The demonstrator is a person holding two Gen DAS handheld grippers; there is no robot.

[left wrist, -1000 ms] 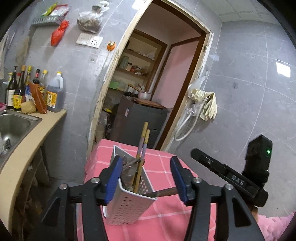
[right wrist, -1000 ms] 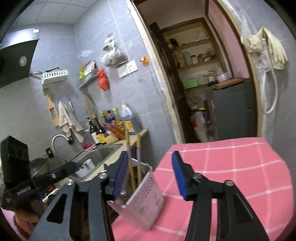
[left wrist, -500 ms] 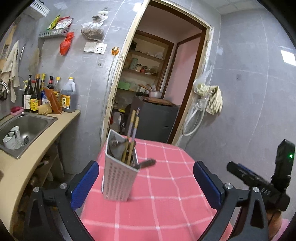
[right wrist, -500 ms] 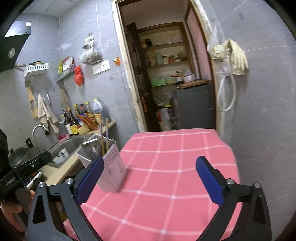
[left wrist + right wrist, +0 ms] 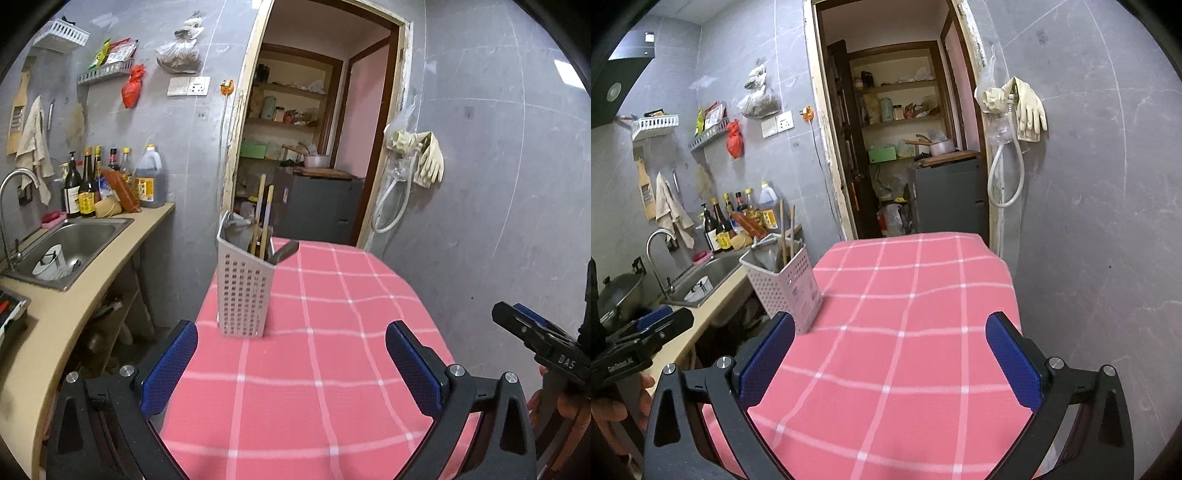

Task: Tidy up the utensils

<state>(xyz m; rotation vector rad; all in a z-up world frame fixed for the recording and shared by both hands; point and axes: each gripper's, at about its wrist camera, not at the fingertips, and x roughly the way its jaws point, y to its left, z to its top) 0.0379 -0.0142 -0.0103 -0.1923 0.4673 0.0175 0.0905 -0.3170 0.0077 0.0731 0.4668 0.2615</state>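
Note:
A white perforated utensil holder (image 5: 244, 291) stands upright near the left edge of the pink checked table (image 5: 332, 369). It holds wooden chopsticks (image 5: 261, 218) and dark metal utensils; one handle leans out to the right. The holder also shows in the right wrist view (image 5: 786, 291). My left gripper (image 5: 291, 365) is open and empty, well back from the holder. My right gripper (image 5: 890, 362) is open and empty above the table's near part. The other gripper's body shows at the right edge of the left wrist view (image 5: 546, 350).
A counter with a steel sink (image 5: 70, 243) and sauce bottles (image 5: 96, 184) runs along the left, close to the table. A doorway (image 5: 314, 147) with a grey cabinet lies behind the table. A grey tiled wall with hanging gloves (image 5: 424, 158) is at the right.
Both grippers have opened wide and pulled back from the utensil holder. The holder now stands free on the table, farther away in both views.

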